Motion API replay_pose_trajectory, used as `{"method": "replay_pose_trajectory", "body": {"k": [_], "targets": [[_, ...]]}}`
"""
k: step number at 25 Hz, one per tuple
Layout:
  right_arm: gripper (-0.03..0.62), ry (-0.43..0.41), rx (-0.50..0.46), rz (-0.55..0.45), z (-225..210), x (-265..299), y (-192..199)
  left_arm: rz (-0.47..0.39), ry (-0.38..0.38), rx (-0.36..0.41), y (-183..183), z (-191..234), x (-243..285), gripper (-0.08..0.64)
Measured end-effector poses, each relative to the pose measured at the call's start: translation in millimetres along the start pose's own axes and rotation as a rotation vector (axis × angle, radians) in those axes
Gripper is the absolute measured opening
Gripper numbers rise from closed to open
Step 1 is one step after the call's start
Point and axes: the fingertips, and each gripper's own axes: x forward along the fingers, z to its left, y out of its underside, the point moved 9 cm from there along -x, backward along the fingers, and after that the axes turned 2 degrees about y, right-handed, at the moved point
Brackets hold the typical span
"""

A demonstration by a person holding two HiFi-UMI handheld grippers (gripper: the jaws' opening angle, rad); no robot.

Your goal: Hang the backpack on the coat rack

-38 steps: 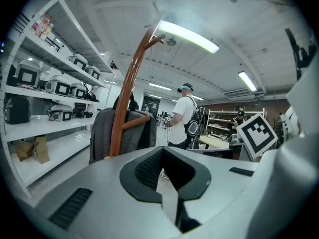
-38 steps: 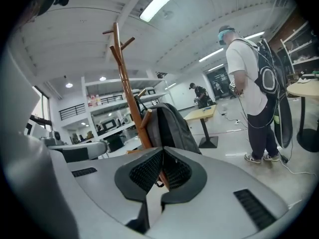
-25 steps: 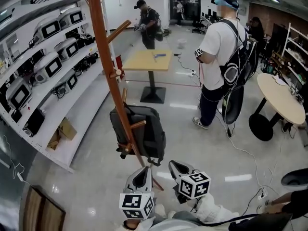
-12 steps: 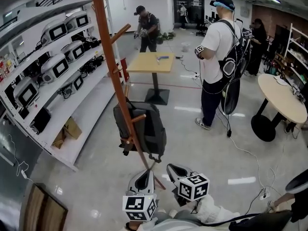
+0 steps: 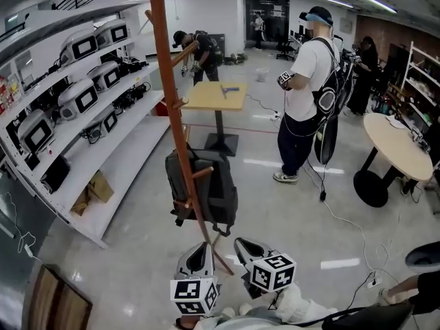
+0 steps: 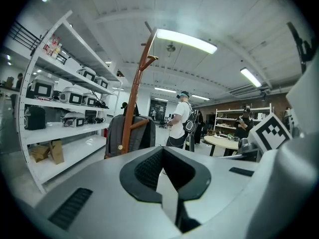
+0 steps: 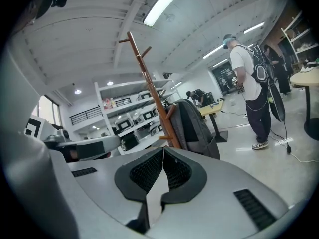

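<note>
A dark grey backpack (image 5: pixel 218 188) hangs from a low peg of the tall brown wooden coat rack (image 5: pixel 168 81), with its bottom off the floor. Both grippers sit below it at the bottom of the head view, a short way back from the rack's foot and touching nothing. My left gripper (image 5: pixel 203 246) is shut and empty. My right gripper (image 5: pixel 242 242) is shut and empty too. The left gripper view has the backpack (image 6: pixel 113 136) and the rack (image 6: pixel 137 98) beyond its meeting jaws. From the right gripper view the backpack (image 7: pixel 194 126) hangs on the rack (image 7: pixel 149 83) straight ahead.
White shelves (image 5: pixel 103 150) with several devices run along the left. A square wooden table (image 5: pixel 214 96) stands behind the rack and a round table (image 5: pixel 399 150) at the right. A person in a white shirt (image 5: pixel 302 81) stands mid-room, and cables (image 5: pixel 344 218) trail over the floor.
Both grippers have drawn back a little from the rack and stay shut. The backpack hangs as before. The person in white has stepped left, and the far person has bent over.
</note>
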Motion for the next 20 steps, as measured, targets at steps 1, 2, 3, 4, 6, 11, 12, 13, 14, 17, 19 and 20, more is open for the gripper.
{"method": "replay_pose_trajectory", "body": {"k": [1, 2, 3, 4, 6, 11, 12, 13, 14, 17, 19, 20], "targets": [[0.014, -0.002, -0.006, -0.004, 1, 0, 0, 0.000, 0.003, 0.000, 1, 0, 1, 0.003], [0.014, -0.001, -0.010, -0.005, 1, 0, 1, 0.001, 0.007, -0.001, 2, 0, 2, 0.003], [0.014, 0.001, -0.010, -0.005, 1, 0, 2, 0.000, 0.011, -0.004, 2, 0, 2, 0.003], [0.014, 0.002, -0.006, -0.004, 1, 0, 3, -0.001, 0.016, -0.007, 2, -1, 2, 0.003], [0.014, 0.001, -0.009, -0.001, 2, 0, 3, -0.006, 0.023, -0.007, 1, -2, 1, 0.003], [0.012, -0.010, -0.135, 0.009, 12, -4, 2, -0.005, 0.026, -0.004, 2, -3, 2, 0.003], [0.012, -0.012, -0.148, 0.010, 13, -5, 2, -0.008, 0.024, -0.004, 1, -3, 2, 0.003], [0.011, -0.015, -0.153, 0.012, 13, -5, 2, -0.011, 0.023, -0.004, 0, -3, 2, 0.003], [0.012, -0.017, -0.153, 0.015, 13, -4, 2, -0.013, 0.021, -0.006, -1, -2, 2, 0.003], [0.012, -0.019, -0.147, 0.022, 12, -4, 2, -0.008, 0.023, -0.015, -1, -2, 2, 0.003], [0.012, -0.017, -0.147, 0.027, 11, -4, 1, -0.009, 0.025, -0.026, -3, -2, 2, 0.003], [0.012, -0.016, -0.148, 0.030, 11, -4, 1, -0.012, 0.024, -0.028, -4, -3, 1, 0.003]]}}
